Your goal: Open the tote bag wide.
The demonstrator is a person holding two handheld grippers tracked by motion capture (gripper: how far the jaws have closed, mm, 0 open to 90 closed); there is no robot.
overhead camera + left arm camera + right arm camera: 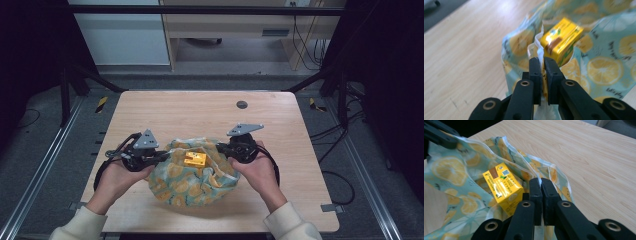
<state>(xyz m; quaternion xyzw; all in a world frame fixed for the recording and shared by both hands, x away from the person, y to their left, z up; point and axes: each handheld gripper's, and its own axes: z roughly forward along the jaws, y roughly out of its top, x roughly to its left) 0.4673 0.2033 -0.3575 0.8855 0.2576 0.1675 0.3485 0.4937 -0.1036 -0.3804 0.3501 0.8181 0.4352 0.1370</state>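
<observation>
A soft teal bag printed with lemon slices point(192, 182) lies crumpled on the near part of the wooden table, its white-edged mouth held open. A small yellow carton point(195, 159) rests tilted inside the opening.

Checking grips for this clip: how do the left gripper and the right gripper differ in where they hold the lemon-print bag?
The left gripper pinches the lemon-print bag at its left rim, beside the yellow carton; the right gripper pinches the opposite rim. In the high view the left one's grey plate lies lower and nearer the person than the right one's. Both are shut on the bag's edge.
</observation>
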